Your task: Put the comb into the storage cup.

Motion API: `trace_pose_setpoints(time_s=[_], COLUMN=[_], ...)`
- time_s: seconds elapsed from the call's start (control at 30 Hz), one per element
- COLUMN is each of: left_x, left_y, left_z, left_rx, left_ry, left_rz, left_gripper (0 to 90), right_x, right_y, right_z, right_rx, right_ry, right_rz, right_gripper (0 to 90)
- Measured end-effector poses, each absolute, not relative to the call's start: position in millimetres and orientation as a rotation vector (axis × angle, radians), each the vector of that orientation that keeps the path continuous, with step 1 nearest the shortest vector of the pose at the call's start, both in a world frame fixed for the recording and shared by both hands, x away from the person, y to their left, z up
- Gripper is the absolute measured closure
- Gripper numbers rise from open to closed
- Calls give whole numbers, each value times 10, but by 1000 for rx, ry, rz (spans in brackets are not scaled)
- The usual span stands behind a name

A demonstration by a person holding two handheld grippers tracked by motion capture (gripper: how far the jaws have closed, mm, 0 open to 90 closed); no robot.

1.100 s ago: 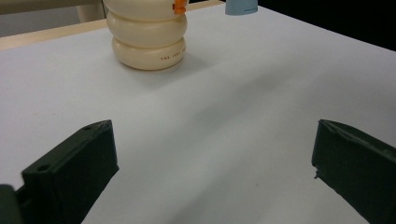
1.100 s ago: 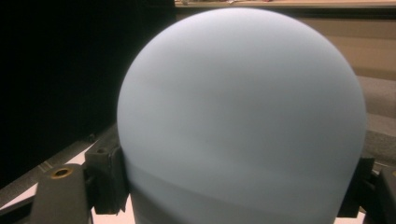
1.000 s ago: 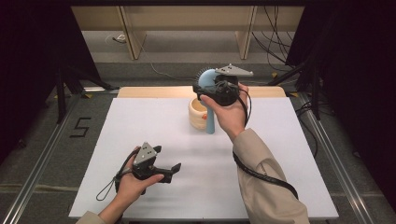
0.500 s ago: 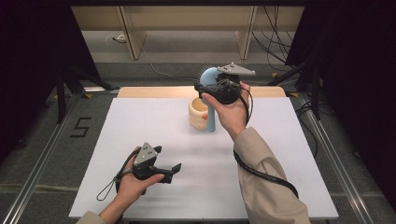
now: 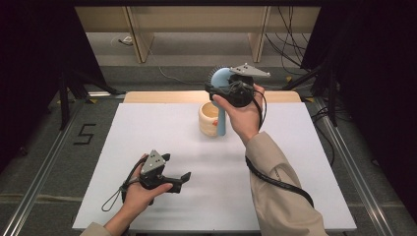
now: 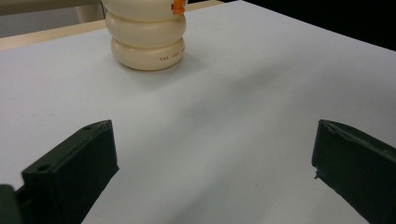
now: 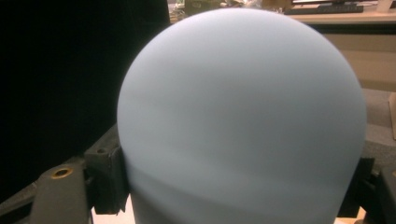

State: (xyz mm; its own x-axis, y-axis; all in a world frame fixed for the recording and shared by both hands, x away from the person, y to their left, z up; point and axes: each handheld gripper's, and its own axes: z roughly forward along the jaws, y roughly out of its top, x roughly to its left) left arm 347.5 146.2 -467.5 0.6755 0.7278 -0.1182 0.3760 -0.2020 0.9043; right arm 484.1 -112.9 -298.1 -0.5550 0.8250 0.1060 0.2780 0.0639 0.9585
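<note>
Your right gripper clamps the pale blue brush by its rounded head, handle hanging beside the cream ribbed cup for lowering in, while your left gripper rests wide open and empty on the white table.

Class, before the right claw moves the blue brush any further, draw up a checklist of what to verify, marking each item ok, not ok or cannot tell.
1. Right claw shut on the blue brush: ok.
2. Brush handle beside the cream holder, not in it: ok.
3. Cream holder upright on the white table: ok.
4. Left claw open, holding nothing: ok.
5. Left claw apart from the holder: ok.
6. Brush tip touching the table: cannot tell.
</note>
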Motion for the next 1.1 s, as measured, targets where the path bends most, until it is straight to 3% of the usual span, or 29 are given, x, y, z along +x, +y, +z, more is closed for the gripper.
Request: trace_pose_setpoints(time_s=[1.1], left_x=[3478], left_y=[1459], left_z=[-4674], left_rx=[1816], left_ry=[873], left_rz=[411], left_gripper=[0], right_x=[4944], right_y=[-1114], right_z=[-2919], right_rx=[1094], right_ry=[1817], right_rz=[1529], right_gripper=[214])
